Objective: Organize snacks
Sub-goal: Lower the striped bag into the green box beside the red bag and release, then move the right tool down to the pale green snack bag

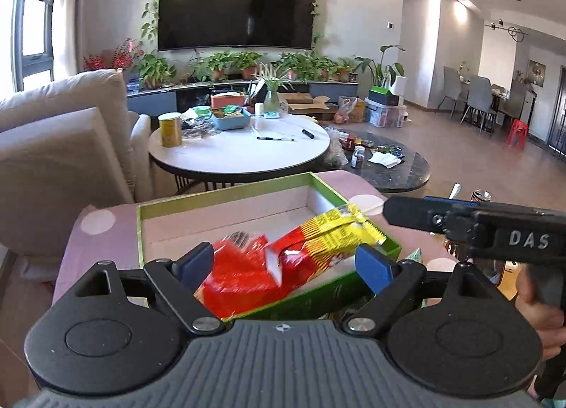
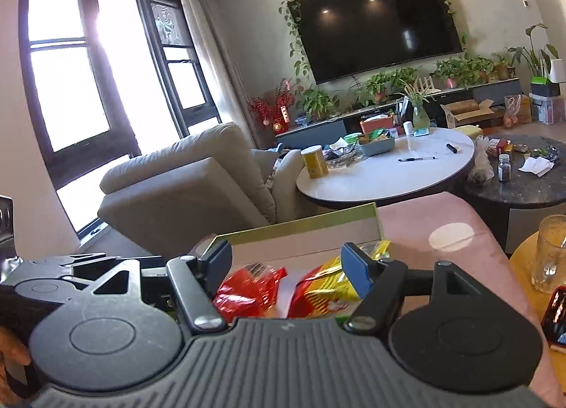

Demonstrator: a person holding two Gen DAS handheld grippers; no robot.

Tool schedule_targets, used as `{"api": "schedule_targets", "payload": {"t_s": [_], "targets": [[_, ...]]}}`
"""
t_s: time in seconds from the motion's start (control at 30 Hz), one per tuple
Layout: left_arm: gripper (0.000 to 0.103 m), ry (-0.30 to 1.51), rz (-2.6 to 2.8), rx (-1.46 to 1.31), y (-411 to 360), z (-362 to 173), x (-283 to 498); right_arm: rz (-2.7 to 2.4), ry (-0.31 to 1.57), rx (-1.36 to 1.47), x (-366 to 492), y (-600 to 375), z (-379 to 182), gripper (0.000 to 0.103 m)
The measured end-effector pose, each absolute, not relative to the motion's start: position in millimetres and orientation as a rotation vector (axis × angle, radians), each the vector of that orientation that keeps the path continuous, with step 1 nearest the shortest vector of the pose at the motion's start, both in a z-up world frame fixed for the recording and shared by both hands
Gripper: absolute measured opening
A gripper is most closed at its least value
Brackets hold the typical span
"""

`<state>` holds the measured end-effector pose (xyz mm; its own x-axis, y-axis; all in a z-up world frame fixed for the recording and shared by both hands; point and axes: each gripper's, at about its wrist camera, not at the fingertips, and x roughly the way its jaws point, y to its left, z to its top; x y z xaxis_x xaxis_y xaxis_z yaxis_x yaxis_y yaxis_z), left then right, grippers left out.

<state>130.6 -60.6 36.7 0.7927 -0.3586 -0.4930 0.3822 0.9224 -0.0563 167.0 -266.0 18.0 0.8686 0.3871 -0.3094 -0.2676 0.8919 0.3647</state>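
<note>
A green-rimmed box (image 1: 226, 195) sits on a pink cloth with white dots. Inside lie a red foil snack pack (image 1: 240, 270) and a red-and-yellow snack bag (image 1: 329, 234) whose end rests on the box's right rim. My left gripper (image 1: 283, 261) is open above the near end of the box, with the red pack between its fingers but not clamped. My right gripper (image 2: 286, 263) is open just above both packs (image 2: 247, 289) (image 2: 325, 284), over the box (image 2: 304, 224). The right gripper's body also shows in the left wrist view (image 1: 477, 227).
A beige sofa (image 1: 60, 146) is at the left. A round white table (image 1: 240, 149) with a yellow can (image 1: 170, 130), a blue tray and pens stands behind the box. A dark round table (image 1: 389, 164) is beside it. A glass (image 2: 552, 252) stands at the right on a yellow surface.
</note>
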Motion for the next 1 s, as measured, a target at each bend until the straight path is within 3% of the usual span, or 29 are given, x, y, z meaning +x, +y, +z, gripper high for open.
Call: {"api": "schedule_targets", "payload": {"t_s": [0.43, 0.63, 1.0], "targets": [[0.087, 0.522, -0.233, -0.008, 1, 9, 102, 0.197, 0.477, 0.148, 147, -242, 11, 0.078], [0.087, 0.548, -0.225, -0.065, 20, 0, 96, 0.242, 0.525, 0.195, 146, -245, 1, 0.078], [0.087, 0.592, -0.334, -0.033, -6, -16, 91, 0.111, 0.665, 0.227, 171, -255, -28, 0.077]]}}
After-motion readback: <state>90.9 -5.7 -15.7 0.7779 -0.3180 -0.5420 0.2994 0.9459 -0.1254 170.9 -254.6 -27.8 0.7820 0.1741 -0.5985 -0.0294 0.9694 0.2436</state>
